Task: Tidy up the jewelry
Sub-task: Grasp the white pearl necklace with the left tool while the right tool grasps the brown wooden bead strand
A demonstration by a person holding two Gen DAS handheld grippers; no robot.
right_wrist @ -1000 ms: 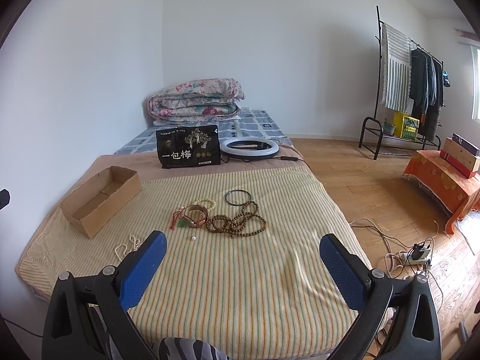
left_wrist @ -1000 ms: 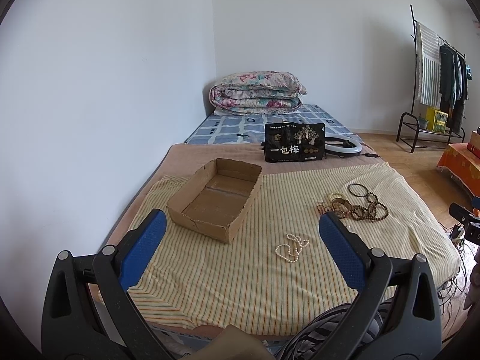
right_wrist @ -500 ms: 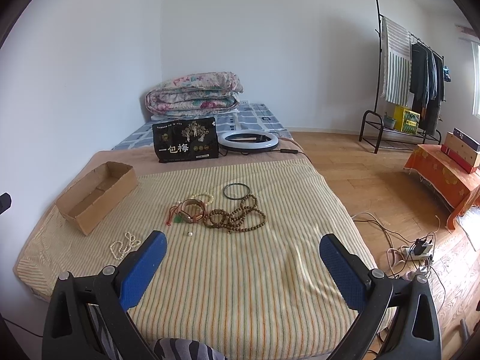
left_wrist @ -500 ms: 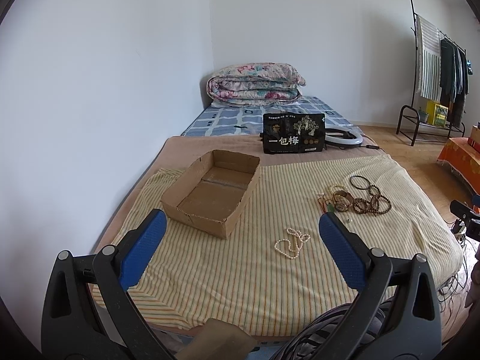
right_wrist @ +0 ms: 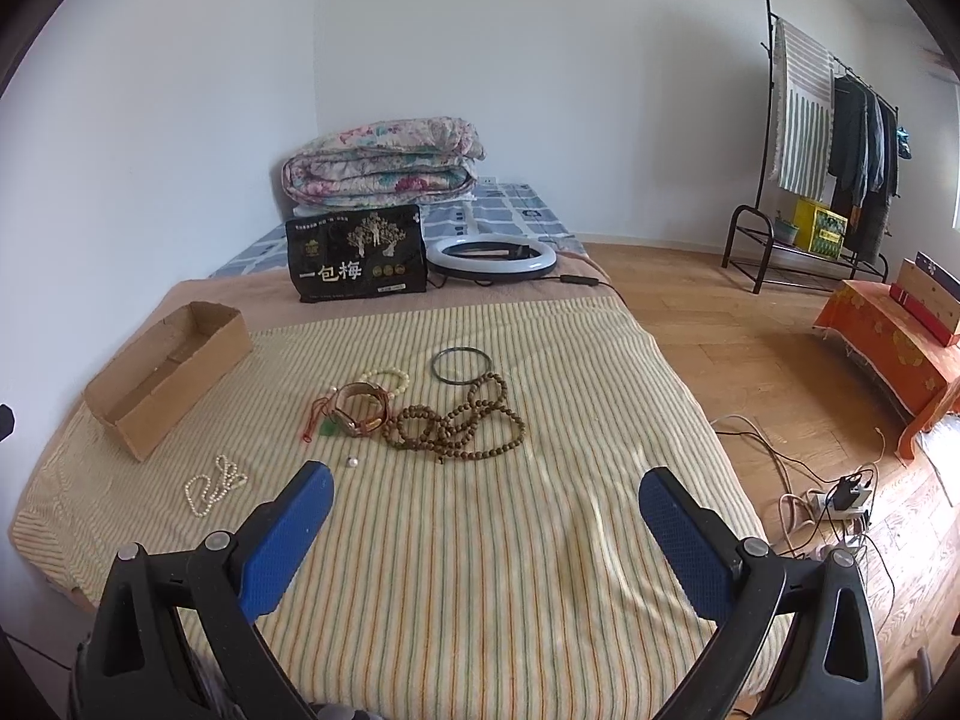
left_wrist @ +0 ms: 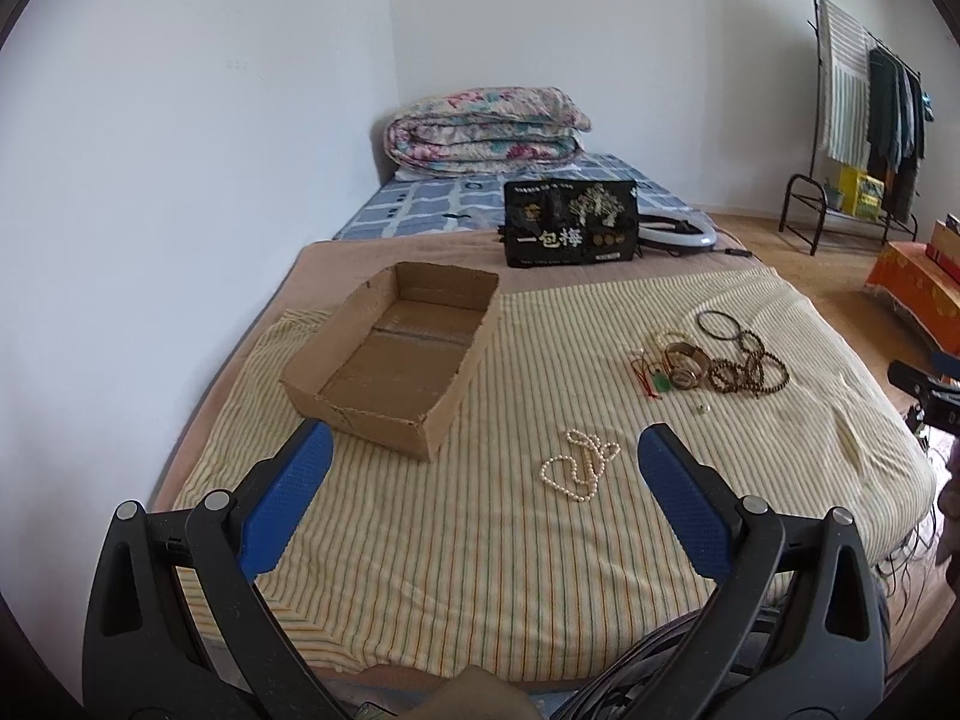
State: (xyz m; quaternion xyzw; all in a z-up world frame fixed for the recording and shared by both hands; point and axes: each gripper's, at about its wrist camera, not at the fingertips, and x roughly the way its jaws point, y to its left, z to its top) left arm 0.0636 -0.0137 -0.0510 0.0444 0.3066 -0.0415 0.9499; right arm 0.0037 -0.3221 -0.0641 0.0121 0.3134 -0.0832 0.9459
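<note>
An empty cardboard box [left_wrist: 390, 354] [right_wrist: 165, 375] sits on the striped cloth at the left. A white pearl necklace [left_wrist: 579, 471] [right_wrist: 213, 483] lies loose in front of it. Further right lies a cluster: brown bead strands [right_wrist: 462, 423] [left_wrist: 747, 366], a dark bangle [right_wrist: 461, 365], a pale bead bracelet [right_wrist: 387, 377], a watch [right_wrist: 360, 414] and a red cord with a green pendant [right_wrist: 321, 423]. A single small pearl [right_wrist: 352, 462] rests apart. My left gripper [left_wrist: 483, 462] hangs open above the near cloth, short of the pearls. My right gripper [right_wrist: 483, 501] is open, short of the cluster.
A black printed bag [right_wrist: 357, 261] stands behind the cloth, a ring light [right_wrist: 492, 255] beside it and a folded quilt [right_wrist: 384, 162] at the wall. To the right are wooden floor, cables with a power strip [right_wrist: 840, 501], a clothes rack [right_wrist: 834, 120] and an orange-covered table [right_wrist: 894, 348].
Both grippers have moved forward over the bed, so the box and jewelry appear closer and lower. Both stay open and hold nothing.
</note>
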